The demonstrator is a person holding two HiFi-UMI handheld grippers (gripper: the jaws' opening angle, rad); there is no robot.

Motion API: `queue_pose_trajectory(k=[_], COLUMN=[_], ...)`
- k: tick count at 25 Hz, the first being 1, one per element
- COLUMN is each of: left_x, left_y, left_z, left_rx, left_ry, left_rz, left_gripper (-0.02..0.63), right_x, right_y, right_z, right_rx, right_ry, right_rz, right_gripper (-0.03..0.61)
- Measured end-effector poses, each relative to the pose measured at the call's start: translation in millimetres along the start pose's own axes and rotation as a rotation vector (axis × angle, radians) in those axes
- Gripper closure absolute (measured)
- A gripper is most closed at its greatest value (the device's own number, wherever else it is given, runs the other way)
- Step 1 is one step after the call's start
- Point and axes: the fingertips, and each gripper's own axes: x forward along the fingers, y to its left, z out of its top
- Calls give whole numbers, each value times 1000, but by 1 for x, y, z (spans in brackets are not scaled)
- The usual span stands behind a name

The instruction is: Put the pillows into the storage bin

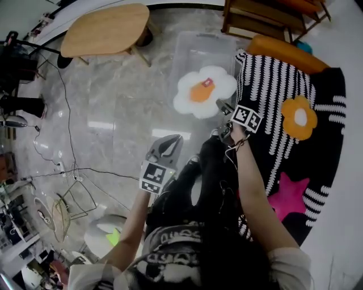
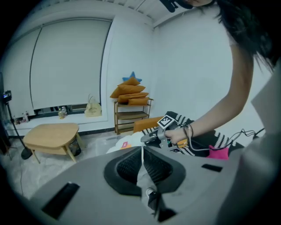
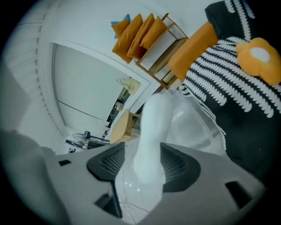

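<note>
A fried-egg pillow (image 1: pixel 203 90), white with an orange middle, hangs over the near rim of the clear storage bin (image 1: pixel 198 48). My right gripper (image 1: pixel 223 106) is at the pillow's right edge. In the right gripper view the white pillow (image 3: pixel 151 132) stands between the pads, with a gap showing on the left side, so the right gripper (image 3: pixel 142 163) is open. The bin (image 3: pixel 199 127) lies just beyond. My left gripper (image 1: pixel 169 143) hovers over bare floor, shut and empty (image 2: pixel 142 165). An orange flower pillow (image 1: pixel 299 118) and a pink star pillow (image 1: pixel 289 195) lie on the striped rug (image 1: pixel 272 85).
An orange bolster (image 1: pixel 283 51) rests at the rug's far edge. A wooden table (image 1: pixel 105 28) stands far left of the bin, and a wooden shelf (image 1: pixel 266 17) with orange cushions (image 2: pixel 129 93) behind it. Cables (image 1: pixel 68 170) and stands clutter the floor at left.
</note>
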Motion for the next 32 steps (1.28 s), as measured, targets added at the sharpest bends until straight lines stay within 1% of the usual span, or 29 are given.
queue_pose_trajectory(k=[1, 2, 4, 7, 9, 11, 13, 17, 21, 25, 30, 32], left_x=[7, 15, 33, 61, 85, 108, 125, 154, 188, 219, 266, 288], left_y=[6, 10, 10, 3, -7, -22, -38, -63, -98, -135, -163, -174], left_z=[2, 5, 15, 28, 41, 58, 73, 96, 110, 106, 90, 83], left_rx=[-18, -29, -41, -39, -10, 24, 48, 106, 156, 211, 281, 325], left_ry=[5, 7, 5, 14, 21, 11, -5, -21, -18, 7, 59, 83], left_rz=[23, 40, 49, 18, -14, -60, -112, -211, -329, -484, -651, -721], left_gripper=[601, 601, 601, 601, 601, 601, 601, 601, 601, 601, 601, 601], right_x=[12, 20, 24, 14, 2, -16, -35, -72, -111, -148, -182, -199], right_y=[-3, -6, -15, -33, -53, -79, -102, -135, -173, -218, -272, -297], right_z=[4, 10, 20, 28, 38, 52, 61, 77, 99, 109, 124, 129], right_rx=[-8, -16, -33, -25, 7, 54, 98, 159, 258, 405, 572, 640], right_ry=[33, 56, 75, 77, 59, 21, -24, -118, -246, -419, -612, -692], right_rz=[9, 17, 20, 17, 7, -14, -40, -86, -124, -148, -181, -195], right_gripper=[302, 290, 293, 298, 304, 308, 311, 313, 313, 313, 313, 313])
